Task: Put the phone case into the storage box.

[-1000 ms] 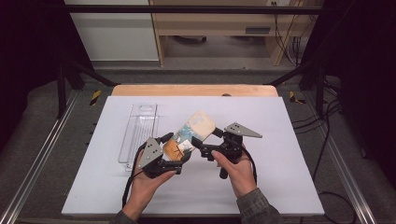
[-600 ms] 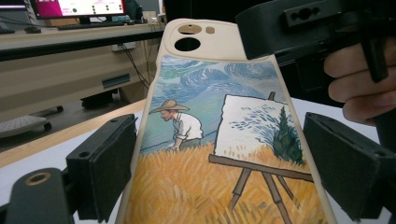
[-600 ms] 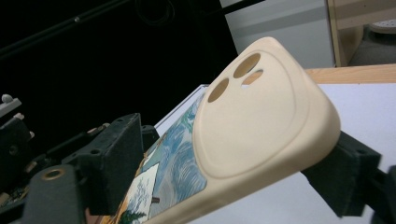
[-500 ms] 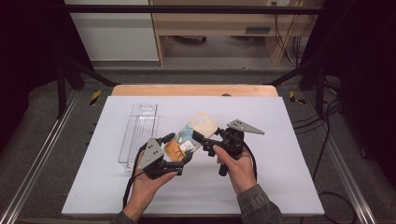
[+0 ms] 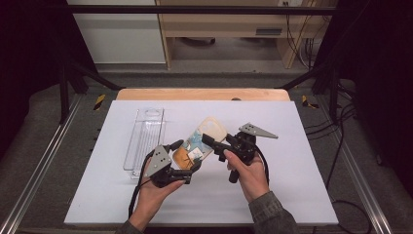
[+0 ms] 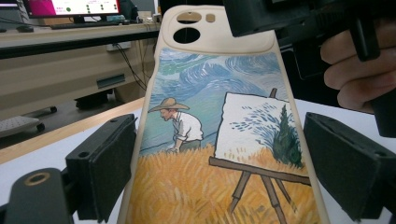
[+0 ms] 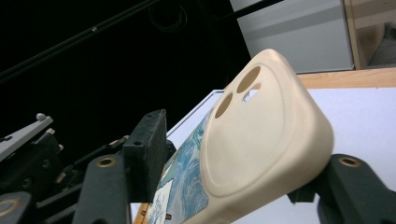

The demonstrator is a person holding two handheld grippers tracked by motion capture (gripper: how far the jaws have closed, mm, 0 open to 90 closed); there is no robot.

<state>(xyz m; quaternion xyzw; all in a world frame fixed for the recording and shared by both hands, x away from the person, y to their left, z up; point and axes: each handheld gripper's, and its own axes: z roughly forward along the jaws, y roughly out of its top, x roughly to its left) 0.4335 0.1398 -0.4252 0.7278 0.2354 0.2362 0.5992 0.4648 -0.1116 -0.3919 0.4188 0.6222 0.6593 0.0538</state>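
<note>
Phone case (image 5: pixel 200 141), cream-coloured, its back printed with a painter in a straw hat at an easel in a wheat field under a swirling blue sky; camera cut-outs at one end.

High view: the case was held tilted above the middle of the white worktop (image 5: pixel 302 195), slightly nearer the front edge, between the two tools. The left gripper (image 5: pixel 187 157) took its lower, wheat-field end; the right gripper (image 5: pixel 210 144) met it at the upper, cream end. A person's left hand (image 5: pixel 151 192) and right hand (image 5: pixel 248 168) carried the tools. A clear plastic tray (image 5: pixel 143 141) lay flat on the worktop towards the left edge, apart from the case and grippers. A wooden strip (image 5: pixel 199 94) ran along the back edge.

Left gripper view: the printed back (image 6: pixel 219 154) faced the camera, standing between the two black jaws. The left jaw's pad touched the case's side; whether the right pad pressed the other side I could not tell. The right gripper (image 6: pixel 261 18) showed at the top, over the camera end.

Right gripper view: the cream camera end (image 7: pixel 266 135) sat between the jaws, which had just been closing. The right jaw met the case's corner; the left pad stood just beside the printed face, contact uncertain.
</note>
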